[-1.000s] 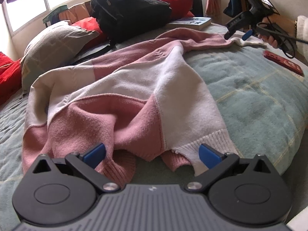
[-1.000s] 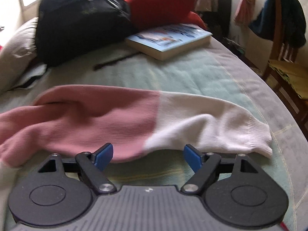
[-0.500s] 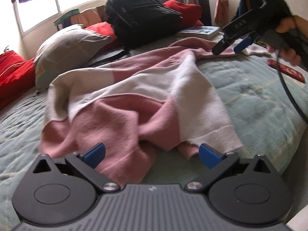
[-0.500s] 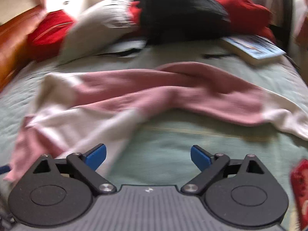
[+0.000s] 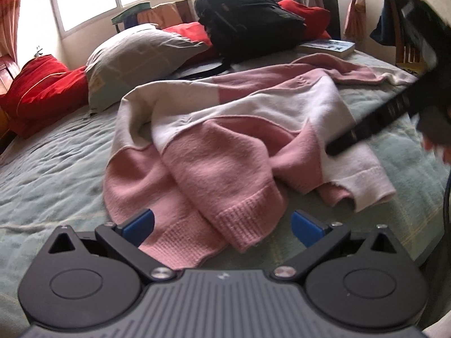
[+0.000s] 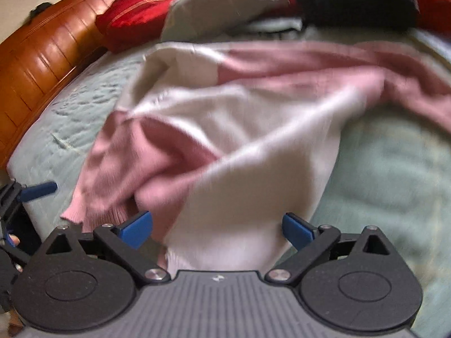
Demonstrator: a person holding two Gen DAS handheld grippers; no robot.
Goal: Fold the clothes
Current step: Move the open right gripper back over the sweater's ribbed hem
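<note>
1. Since a second ago the right gripper has swung off the far sleeve, which it faced near the book, and now hovers low over the white hem of the sweater. The right wrist view is streaked with motion blur.

2. Meanwhile the left gripper has drawn back a little from the near edge: the whole pink hem shows in front of it, where earlier it filled the lower frame.

3. Both tongs stand wide apart and hold nothing. The left one's blue pads flank the ribbed pink hem; whether they touch the knit I cannot tell. The right one's pads bracket the white panel, seemingly just above it.

4. Sweater: it lies rumpled on the green bedspread, body bunched in loose ridges, one sleeve trailing away toward the book, the two hem corners nearest the camera. It is not folded.

5. Meaning for the task, as I judge it: with one gripper at each end of the hem, the pair look set to pinch both corners together, either to spread the garment flat or to carry the hem up toward the shoulders. Which of the two the frames do not settle.

6. Risk: the bunched folds may drag along if only the top layer is caught.
</note>
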